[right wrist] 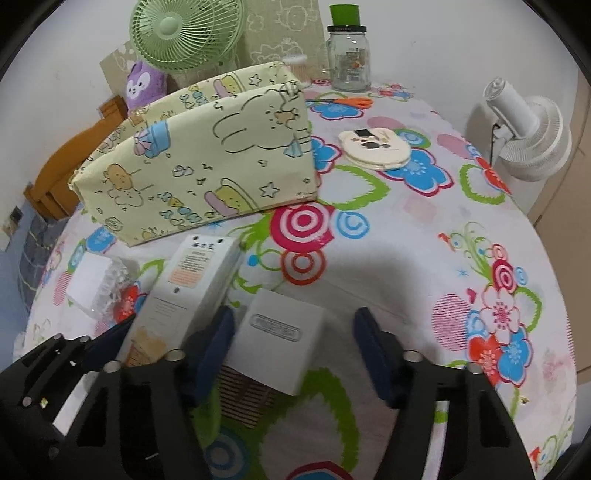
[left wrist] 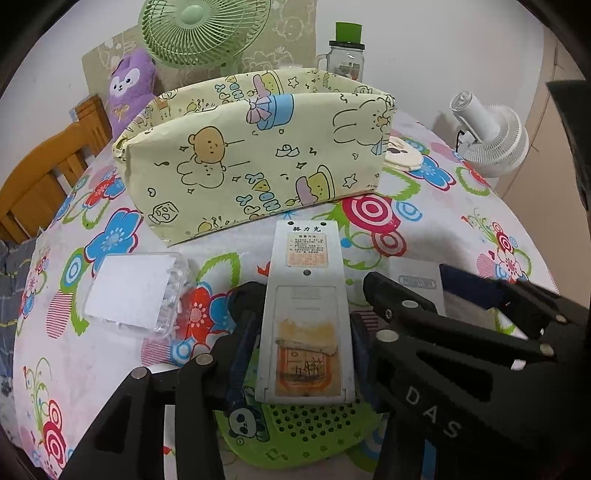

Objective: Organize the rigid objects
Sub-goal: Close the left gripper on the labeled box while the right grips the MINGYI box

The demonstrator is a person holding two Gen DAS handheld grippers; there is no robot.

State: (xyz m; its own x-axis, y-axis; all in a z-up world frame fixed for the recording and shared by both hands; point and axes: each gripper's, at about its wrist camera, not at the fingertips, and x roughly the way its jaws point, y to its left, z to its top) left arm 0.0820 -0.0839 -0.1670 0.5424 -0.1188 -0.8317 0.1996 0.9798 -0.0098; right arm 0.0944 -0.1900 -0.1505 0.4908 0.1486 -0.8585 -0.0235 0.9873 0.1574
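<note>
Item one: my left gripper (left wrist: 301, 339), jaws closed against both long sides of a grey remote control (left wrist: 306, 314), back face up, with a worn label and Chinese print near its far end; it is tilted, its far end pointing toward the fabric bin. Item two: my right gripper (right wrist: 295, 354), jaws spread wide and holding nothing; a white rectangular box (right wrist: 280, 339) with an embossed label sits between them, nearer my left-hand finger, and I cannot tell whether that finger touches it. Item three: fabric storage bin (left wrist: 255, 162), pale yellow with cartoon bears and rabbits, open-topped, standing toward the far left part of the surface (right wrist: 424, 258), which wears a flowered cloth. Item four: clear plastic box (left wrist: 136, 291) with a white card on top, lying near the left edge, just beside the remote. Item five: green perforated plastic mat (left wrist: 295, 432) with a panda print, at the near edge beneath the held remote. Item six: round cream compact-like disc (right wrist: 375, 147) with a bear face, right of the bin. Item seven: orange-handled scissors (right wrist: 351, 101) near the far edge. Item eight: glass jar (right wrist: 349, 55) with a green cap at the far edge. Item nine: green desk fan (right wrist: 184, 33), purple plush toy (right wrist: 142, 85) and white fan (right wrist: 532, 129) around the edges.
</note>
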